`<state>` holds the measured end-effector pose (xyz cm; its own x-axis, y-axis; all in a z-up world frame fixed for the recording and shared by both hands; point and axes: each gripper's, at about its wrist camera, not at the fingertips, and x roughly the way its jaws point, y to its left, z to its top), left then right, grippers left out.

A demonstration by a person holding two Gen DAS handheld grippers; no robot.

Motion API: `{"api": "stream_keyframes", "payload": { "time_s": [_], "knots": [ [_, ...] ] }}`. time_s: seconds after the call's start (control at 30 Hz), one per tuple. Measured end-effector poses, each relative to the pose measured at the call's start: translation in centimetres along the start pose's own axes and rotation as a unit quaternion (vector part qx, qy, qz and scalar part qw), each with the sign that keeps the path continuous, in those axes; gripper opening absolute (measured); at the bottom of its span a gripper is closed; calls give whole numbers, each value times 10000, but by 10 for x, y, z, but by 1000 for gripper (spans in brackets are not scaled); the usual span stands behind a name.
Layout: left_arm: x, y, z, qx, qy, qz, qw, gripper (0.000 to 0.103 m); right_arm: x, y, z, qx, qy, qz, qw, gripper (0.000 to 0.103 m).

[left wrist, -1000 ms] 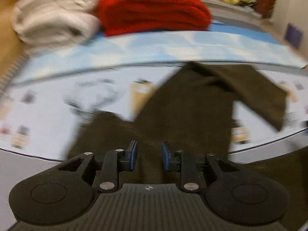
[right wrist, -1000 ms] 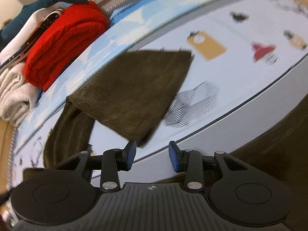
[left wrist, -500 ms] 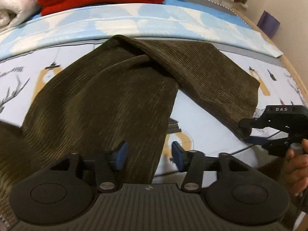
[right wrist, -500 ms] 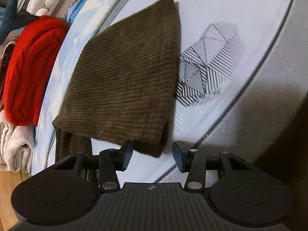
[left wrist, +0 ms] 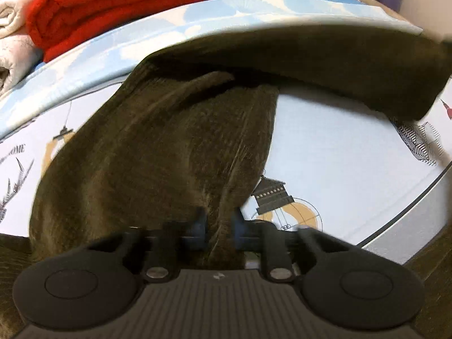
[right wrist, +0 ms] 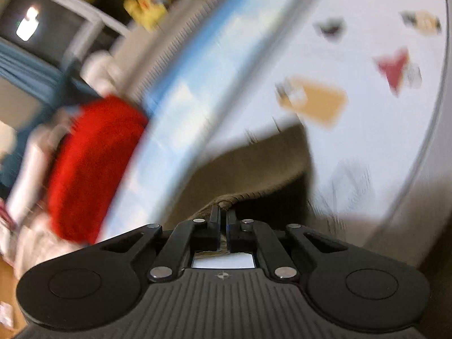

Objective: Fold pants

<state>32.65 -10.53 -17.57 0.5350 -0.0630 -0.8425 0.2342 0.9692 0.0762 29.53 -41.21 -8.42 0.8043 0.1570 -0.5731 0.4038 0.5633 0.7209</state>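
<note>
Two grippers work dark pants spread on my printed table. Right gripper is clamped on one hem; left gripper is closing around a fabric ridge. Next, I judge, lift both hems together and fold.

Both wrist views look steeply down, close over the pants, sharing the red blanket.

A folded red blanket lay upper left, a cream blanket beside it, on the printed sheet.
</note>
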Motion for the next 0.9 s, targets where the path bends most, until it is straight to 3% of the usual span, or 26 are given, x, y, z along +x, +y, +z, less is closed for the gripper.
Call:
{"api": "stream_keyframes", "payload": {
  "time_s": [0.1,0.2,0.33,0.47,0.53,0.57,0.6,0.63,0.67,0.7,0.77,0.9],
  "knots": [
    [-11,6,1,34,-115,-366,9993,15,-36,3,39,-68,-646,408,9971,3],
    [-31,6,2,519,-303,-937,9938,15,-70,0,79,-85,-1213,549,9911,2],
    [-58,8,-9,1257,-553,-1971,9707,15,-96,3,137,-357,-1777,335,9829,2],
    [-71,7,-26,1729,-533,-2651,9471,15,-101,-1,194,-220,-2072,-181,9779,2],
    [-71,1,-33,1787,-401,-2784,9428,21,-84,-5,218,-239,-2149,-490,9751,2],
    [-71,-2,-36,1822,-299,-2780,9427,34,-69,-12,228,-293,-2135,-645,9744,5],
    [-71,-1,-37,1875,-210,-2828,9404,54,-53,-20,235,-335,-2064,-824,9744,8],
    [-75,2,-39,1908,-145,-2990,9349,62,-40,-32,236,-277,-1945,-1193,9732,12],
    [-80,8,-38,1908,-148,-3160,9292,68,-29,-42,232,-116,-1848,-1509,9711,23],
    [-84,17,-38,1894,-188,-3271,9256,68,-26,-55,224,127,-1818,-1644,9694,33],
    [-88,40,-34,1706,-311,-3123,9340,68,-28,-84,198,448,-1783,-1574,9703,41],
    [-86,108,-26,754,-452,-2220,9711,68,-28,-128,143,164,-1453,-2107,9666,41]
  ]
}}
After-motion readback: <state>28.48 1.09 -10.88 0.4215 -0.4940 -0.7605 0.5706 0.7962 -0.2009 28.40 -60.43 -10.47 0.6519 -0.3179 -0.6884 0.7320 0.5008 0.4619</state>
